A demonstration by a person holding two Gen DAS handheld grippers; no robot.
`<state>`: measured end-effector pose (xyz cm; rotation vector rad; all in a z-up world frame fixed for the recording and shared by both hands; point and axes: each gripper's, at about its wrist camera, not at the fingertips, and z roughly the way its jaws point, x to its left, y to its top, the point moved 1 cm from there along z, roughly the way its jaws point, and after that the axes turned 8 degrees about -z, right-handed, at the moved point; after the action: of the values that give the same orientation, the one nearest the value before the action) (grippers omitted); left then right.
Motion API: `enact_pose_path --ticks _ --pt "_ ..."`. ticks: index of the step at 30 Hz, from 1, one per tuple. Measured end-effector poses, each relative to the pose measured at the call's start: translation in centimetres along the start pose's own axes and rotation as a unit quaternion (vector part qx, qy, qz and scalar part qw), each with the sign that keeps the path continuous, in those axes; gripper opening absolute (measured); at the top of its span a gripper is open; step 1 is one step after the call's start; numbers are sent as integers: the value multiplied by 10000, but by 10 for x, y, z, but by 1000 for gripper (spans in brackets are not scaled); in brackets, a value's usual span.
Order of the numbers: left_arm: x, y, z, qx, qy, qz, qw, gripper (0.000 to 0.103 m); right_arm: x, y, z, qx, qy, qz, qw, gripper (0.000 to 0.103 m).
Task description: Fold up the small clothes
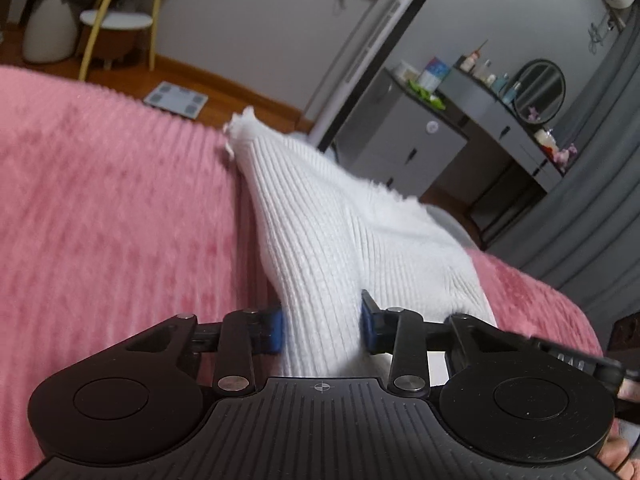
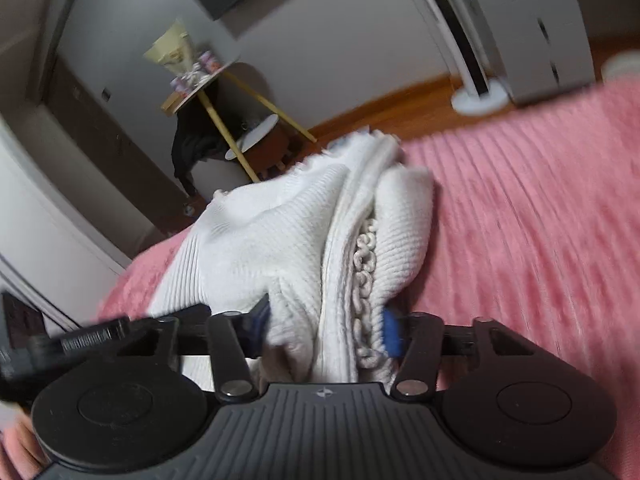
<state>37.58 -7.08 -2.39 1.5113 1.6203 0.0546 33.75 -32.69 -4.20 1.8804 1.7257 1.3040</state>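
Note:
A white ribbed knit garment point(image 1: 320, 220) is held up over the pink ribbed bedspread point(image 1: 112, 200). My left gripper point(image 1: 324, 328) is shut on one end of it, its blue pads point(image 1: 276, 330) pressing the cloth from both sides. In the right wrist view the same garment point(image 2: 280, 232) is bunched in thick folds with a crocheted trim point(image 2: 364, 272) showing. My right gripper point(image 2: 328, 328) is shut on that bunched end. The cloth stretches away from both grippers, with a frayed edge at its far end.
The pink bedspread point(image 2: 520, 220) fills the lower view. Beyond the bed's edge are a wooden floor, a bathroom scale point(image 1: 176, 100), a round stool point(image 1: 116, 32), a grey cabinet point(image 1: 404, 144) and a dressing table with a round mirror point(image 1: 540, 90).

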Motion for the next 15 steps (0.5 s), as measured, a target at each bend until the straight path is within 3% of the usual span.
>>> enact_pose_path --ticks 4,8,12,15 --pt "-3 10 -39 -393 231 270 9986 38 34 5 -8 -204 238 -263 9992 46" --pt "16 0 -89 -449 524 398 9968 38 68 2 -8 -296 585 -511 9965 46" --pt "42 -20 -115 -271 1062 538 9925 42 92 -26 -2 25 1014 -490 9936 49" --pt "62 -28 -120 -187 1580 377 9865 54 106 -53 2 489 803 -643 9935 59"
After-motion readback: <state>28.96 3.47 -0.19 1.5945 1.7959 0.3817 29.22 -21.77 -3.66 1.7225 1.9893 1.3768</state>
